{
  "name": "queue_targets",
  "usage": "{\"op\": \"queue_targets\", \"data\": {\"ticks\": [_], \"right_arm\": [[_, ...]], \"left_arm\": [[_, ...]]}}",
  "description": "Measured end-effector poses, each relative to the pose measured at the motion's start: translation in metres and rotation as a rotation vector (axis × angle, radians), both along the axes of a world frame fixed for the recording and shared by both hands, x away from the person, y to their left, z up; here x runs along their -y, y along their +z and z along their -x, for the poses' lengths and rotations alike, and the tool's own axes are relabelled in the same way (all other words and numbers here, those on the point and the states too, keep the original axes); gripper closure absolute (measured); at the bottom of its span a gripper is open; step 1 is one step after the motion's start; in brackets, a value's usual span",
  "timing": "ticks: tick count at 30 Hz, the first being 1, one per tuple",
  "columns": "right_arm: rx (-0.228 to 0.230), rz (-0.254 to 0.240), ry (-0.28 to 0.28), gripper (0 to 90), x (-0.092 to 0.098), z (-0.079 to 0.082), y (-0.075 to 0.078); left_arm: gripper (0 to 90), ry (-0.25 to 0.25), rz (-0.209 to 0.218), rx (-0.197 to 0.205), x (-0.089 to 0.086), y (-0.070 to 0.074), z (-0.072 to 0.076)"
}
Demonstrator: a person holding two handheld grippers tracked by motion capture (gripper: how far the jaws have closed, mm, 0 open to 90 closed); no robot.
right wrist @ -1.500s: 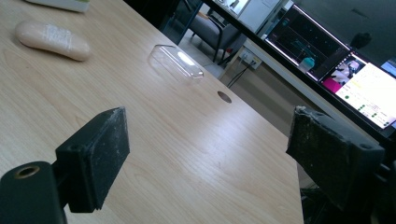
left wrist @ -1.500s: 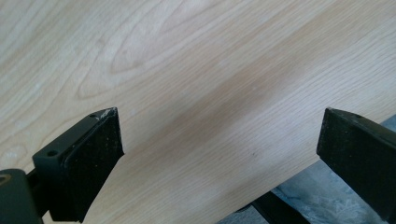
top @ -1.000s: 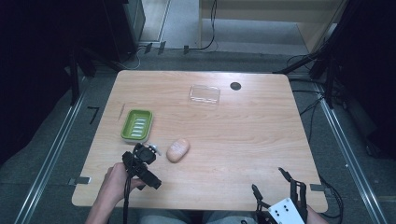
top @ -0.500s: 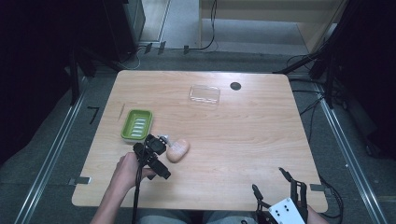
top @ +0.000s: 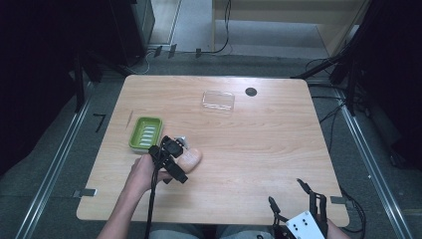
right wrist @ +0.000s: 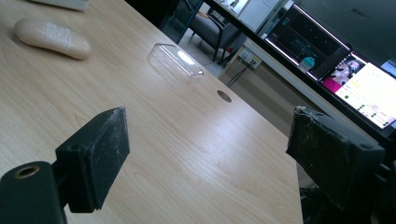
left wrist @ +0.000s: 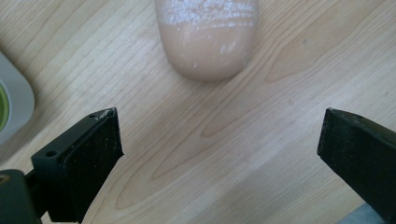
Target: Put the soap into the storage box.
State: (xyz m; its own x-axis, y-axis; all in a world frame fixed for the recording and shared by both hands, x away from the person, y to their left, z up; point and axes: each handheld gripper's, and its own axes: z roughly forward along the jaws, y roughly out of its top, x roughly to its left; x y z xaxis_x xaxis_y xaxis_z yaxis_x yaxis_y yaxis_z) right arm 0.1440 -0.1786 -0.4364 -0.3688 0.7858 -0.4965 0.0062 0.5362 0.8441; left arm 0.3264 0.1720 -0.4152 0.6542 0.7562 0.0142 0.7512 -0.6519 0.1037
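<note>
In the high view, your left gripper [top: 175, 153] sits just at the near-left end of the soap bar [top: 190, 158], which lies on the table [top: 278, 144] just right of the green soap dish [top: 146, 133]. By my reading, the step in hand is picking up the soap, likely for the dish. Your right gripper [top: 298, 200] rests at the near right edge, well apart from all this, its jaws spread and empty. A clear lid [top: 218, 100] lies at the far side, near a dark hole [top: 251, 91] in the tabletop.

In the left gripper view, the jaws stand wide apart with nothing between them but bare wood. The soap bar [left wrist: 208, 37] lies ahead of the tips, its rounded end pointing toward you, roughly centred in the gap; a sliver of the soap dish [left wrist: 11, 107] shows at the left edge. This view tells you what the high one cannot: the bar is not yet between the pads. Push forward until the jaws straddle its sides, keep it centred, and close gently, since soap can slip.

In the right gripper view, the jaws are wide apart and hold nothing. You see the soap bar [right wrist: 51, 37] far off at upper left and the clear lid [right wrist: 175, 60] standing proud of the table, a height the high view flattens.
</note>
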Motion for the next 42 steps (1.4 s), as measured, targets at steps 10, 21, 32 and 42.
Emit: {"op": "queue_targets", "data": {"ticks": [10,21,32,42], "right_arm": [[-0.001,-0.003,-0.003,13.2,0.0,0.0,0.0],[0.0,-0.001,-0.003,13.2,0.001,0.0,0.0],[0.0,-0.003,-0.003,13.2,0.001,0.0,0.0],[0.0,-0.004,-0.003,13.2,0.001,0.0,0.0]], "left_arm": [[0.2,-0.016,0.006,-0.014,0.014,-0.001,-0.015],[0.3,-0.032,0.004,-0.025,0.035,-0.004,-0.029],[0.3,-0.017,-0.018,-0.063,0.039,-0.02,-0.043],[0.0,0.013,-0.037,-0.08,0.04,-0.036,-0.053]]}}
